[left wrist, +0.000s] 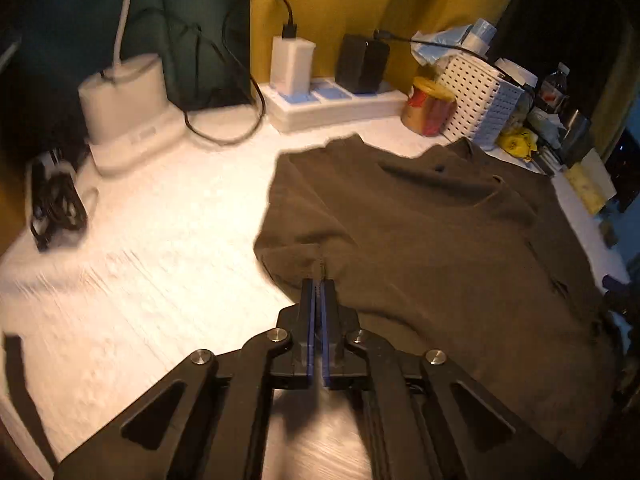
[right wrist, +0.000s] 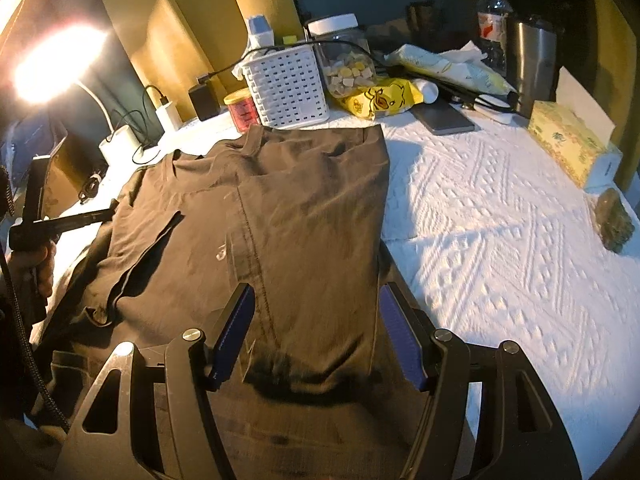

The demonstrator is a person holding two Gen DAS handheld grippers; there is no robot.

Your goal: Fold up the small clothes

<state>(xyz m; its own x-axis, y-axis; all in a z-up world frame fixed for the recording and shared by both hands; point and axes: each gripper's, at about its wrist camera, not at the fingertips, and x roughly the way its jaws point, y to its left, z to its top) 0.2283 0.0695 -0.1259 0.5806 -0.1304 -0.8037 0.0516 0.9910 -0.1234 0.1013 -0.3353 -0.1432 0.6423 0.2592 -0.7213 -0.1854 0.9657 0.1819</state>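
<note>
My left gripper [left wrist: 319, 280] is pinched tight on the near left edge of the brown garment [left wrist: 420, 248]; a sliver of cloth sits between the blue pads [left wrist: 309, 304]. My right gripper [right wrist: 316, 308] stands wide, its fingers either side of the folded right panel, not pressing it that I can tell.

The garment lies spread on the white textured cloth [right wrist: 500, 216], right side already folded in.

Risks: the left pinch looks thin, so the edge could slip out mid-fold. Dragging could also bunch the cloth underneath, or sweep the collar end into the white basket [right wrist: 286, 88] and red jar [right wrist: 241, 110].

Only the right view shows the folded panel; only the left shows the pinch and the lamp base [left wrist: 128, 108].
</note>
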